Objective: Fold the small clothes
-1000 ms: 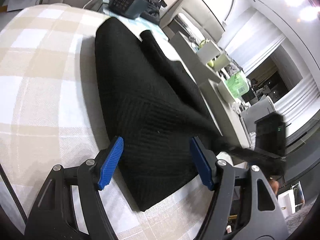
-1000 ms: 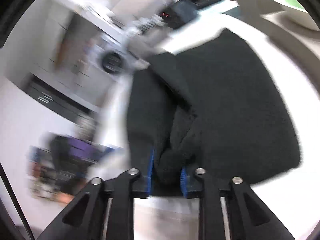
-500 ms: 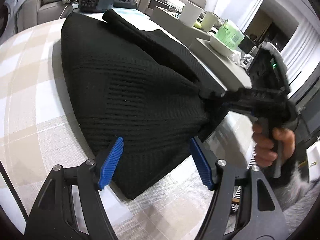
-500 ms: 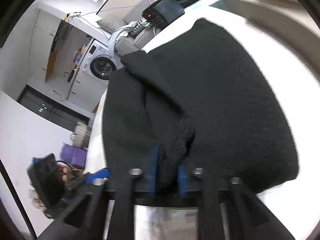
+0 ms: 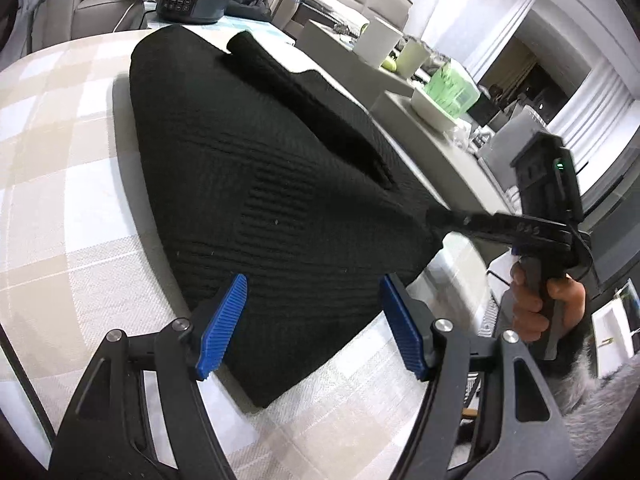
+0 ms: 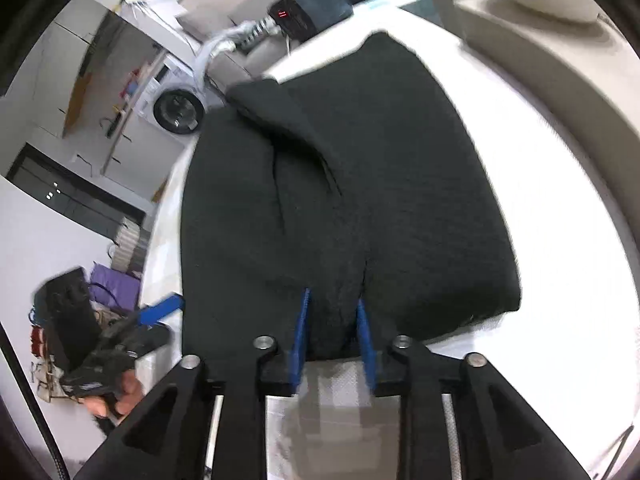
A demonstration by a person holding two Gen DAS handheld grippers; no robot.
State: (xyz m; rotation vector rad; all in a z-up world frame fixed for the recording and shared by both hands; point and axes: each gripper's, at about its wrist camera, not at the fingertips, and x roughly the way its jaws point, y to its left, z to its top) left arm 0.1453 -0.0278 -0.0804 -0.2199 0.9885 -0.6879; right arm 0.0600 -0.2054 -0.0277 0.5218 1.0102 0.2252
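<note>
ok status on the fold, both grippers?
Left gripper open, hovering at black knit garment. Right gripper shut on garment edge. Nothing blocking.

The table (image 5: pixel 60 168) is round and has a cloth (image 5: pixel 360 420) with big squares of white and light brown on it. A black knitted top (image 5: pixel 260 200) lies flat on the cloth and covers much of it. One sleeve (image 5: pixel 304 96) is folded over and lies along the top of it. The near corner of the top comes close to the table's edge. At the far side, past the top, a strip of light blue (image 5: pixel 256 26) lies on the table.
</note>
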